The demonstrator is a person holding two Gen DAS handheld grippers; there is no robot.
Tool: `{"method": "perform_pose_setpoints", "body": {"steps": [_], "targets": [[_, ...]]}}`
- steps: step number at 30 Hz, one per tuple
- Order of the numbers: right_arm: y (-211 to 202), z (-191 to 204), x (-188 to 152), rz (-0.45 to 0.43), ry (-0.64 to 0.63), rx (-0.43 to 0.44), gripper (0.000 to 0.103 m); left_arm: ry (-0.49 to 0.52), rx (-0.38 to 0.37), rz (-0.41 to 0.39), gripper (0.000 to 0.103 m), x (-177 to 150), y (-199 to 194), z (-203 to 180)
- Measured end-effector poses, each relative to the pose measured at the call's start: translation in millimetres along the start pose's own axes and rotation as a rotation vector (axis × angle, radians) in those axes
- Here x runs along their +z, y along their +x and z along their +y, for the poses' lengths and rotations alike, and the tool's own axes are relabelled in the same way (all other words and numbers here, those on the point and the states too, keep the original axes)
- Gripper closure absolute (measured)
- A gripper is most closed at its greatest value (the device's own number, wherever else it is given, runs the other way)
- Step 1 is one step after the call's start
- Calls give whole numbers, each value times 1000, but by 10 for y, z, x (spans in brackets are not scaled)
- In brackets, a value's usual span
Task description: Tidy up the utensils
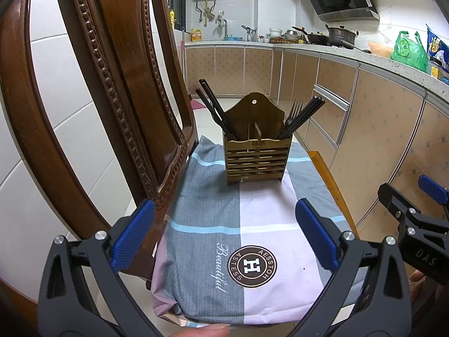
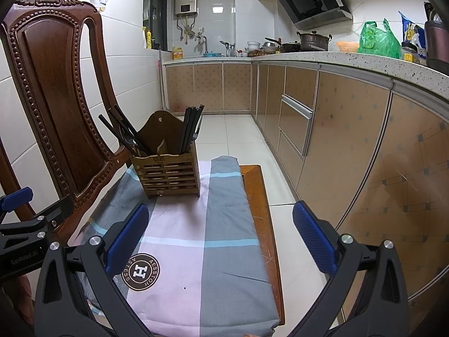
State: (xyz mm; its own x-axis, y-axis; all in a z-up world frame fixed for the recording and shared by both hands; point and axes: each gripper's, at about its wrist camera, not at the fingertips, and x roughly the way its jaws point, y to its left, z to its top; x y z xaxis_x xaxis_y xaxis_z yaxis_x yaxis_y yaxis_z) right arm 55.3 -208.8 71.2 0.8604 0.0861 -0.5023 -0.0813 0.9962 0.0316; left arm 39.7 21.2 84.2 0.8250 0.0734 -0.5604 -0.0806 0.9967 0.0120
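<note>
1. Chair [image 2: 56, 90]: its seat carries everything; a checked cloth [image 1: 224, 224] pads it.
2. Wooden holder [image 1: 256, 157]: stands at the cloth's far end, upright, well ahead of my tongs.
3. Left tongs [image 1: 224, 236], right tongs [image 2: 221, 238]: both spread apart, empty.
4. Chopsticks [image 1: 216, 109]: lean in both outer compartments.
5. Fork [image 1: 294, 112]: clear only in the left view.

The left black two-finger gripper with blue ribbed pads [image 1: 224, 236] hangs with jaws spread wide and empty. Beside it, the matching right black gripper [image 2: 220, 240] gapes equally wide, holding nothing.
</note>
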Motion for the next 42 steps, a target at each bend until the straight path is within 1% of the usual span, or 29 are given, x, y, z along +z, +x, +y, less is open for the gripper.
{"method": "perform_pose_setpoints", "body": {"steps": [23, 34, 42], "targets": [[3, 5, -7, -2, -6, 0, 3, -1, -6, 7, 4, -12, 7, -4], [17, 6, -24, 6, -12, 1, 3, -2, -20, 25, 4, -38, 68, 14], [38, 13, -36, 13, -14, 3, 3, 1, -11, 21, 4, -46, 67, -2]]}}
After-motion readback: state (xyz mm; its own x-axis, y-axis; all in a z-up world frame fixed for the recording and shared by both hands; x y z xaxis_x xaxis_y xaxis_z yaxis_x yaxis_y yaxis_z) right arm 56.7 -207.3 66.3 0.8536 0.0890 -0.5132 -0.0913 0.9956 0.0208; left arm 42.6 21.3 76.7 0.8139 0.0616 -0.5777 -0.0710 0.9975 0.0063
